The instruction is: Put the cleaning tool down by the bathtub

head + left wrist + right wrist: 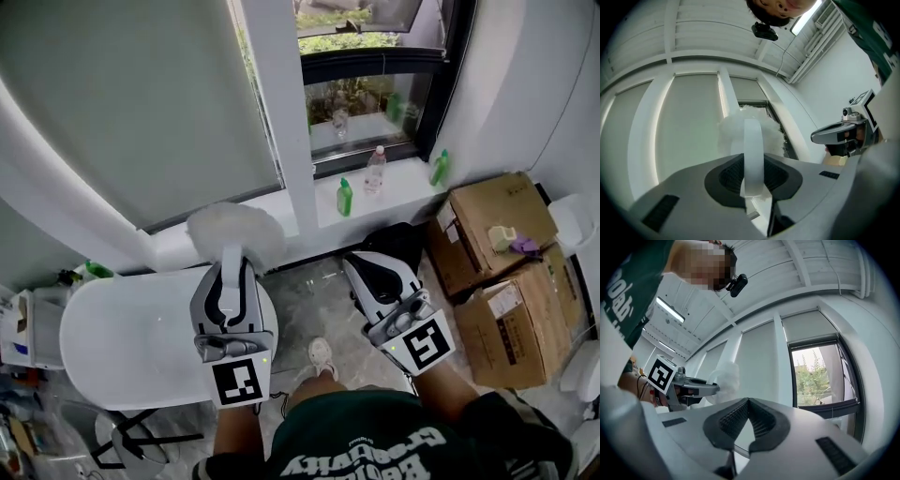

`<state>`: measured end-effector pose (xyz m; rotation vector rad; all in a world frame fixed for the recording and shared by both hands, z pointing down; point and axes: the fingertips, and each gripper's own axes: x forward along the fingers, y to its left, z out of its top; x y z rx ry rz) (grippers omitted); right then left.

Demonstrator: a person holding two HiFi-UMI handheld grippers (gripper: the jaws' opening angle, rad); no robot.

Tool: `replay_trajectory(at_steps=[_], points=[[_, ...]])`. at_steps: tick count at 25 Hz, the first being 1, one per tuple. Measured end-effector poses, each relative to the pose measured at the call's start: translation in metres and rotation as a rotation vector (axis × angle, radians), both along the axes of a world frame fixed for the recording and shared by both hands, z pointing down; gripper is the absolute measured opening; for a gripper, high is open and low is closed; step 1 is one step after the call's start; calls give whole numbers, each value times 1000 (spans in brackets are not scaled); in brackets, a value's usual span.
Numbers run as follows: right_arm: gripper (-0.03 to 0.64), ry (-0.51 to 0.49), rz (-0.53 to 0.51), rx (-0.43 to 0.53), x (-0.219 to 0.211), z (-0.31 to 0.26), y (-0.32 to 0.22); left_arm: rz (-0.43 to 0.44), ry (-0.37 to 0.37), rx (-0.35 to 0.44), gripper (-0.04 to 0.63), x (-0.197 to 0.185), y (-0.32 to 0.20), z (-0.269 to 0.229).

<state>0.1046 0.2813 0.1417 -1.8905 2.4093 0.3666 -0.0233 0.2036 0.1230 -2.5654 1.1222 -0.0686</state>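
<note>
The cleaning tool is a white flat handle with a fluffy white head. My left gripper is shut on the handle and holds it upright, with the head above the far rim of the white bathtub. In the left gripper view the handle stands between the ribbed pads and the fluffy head rises past them. My right gripper hangs to the right over the floor, shut with nothing in it. In the right gripper view its jaws meet at the tip, and the left gripper with the fluffy head shows beside it.
On the window sill stand a green bottle, a clear bottle and another green bottle. Cardboard boxes are stacked at the right. A stool and a cluttered shelf sit by the tub's left. My foot is on the marble floor.
</note>
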Motion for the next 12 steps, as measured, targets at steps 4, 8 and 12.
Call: replay_trajectory(at_steps=[4, 8, 12], points=[[17, -17, 37, 3, 11, 2, -38, 28, 1, -27, 92, 9, -39, 11], [17, -21, 65, -6, 22, 5, -62, 50, 12, -48, 92, 19, -63, 19], [17, -21, 88, -26, 26, 6, -86, 58, -15, -39, 92, 19, -86, 24]])
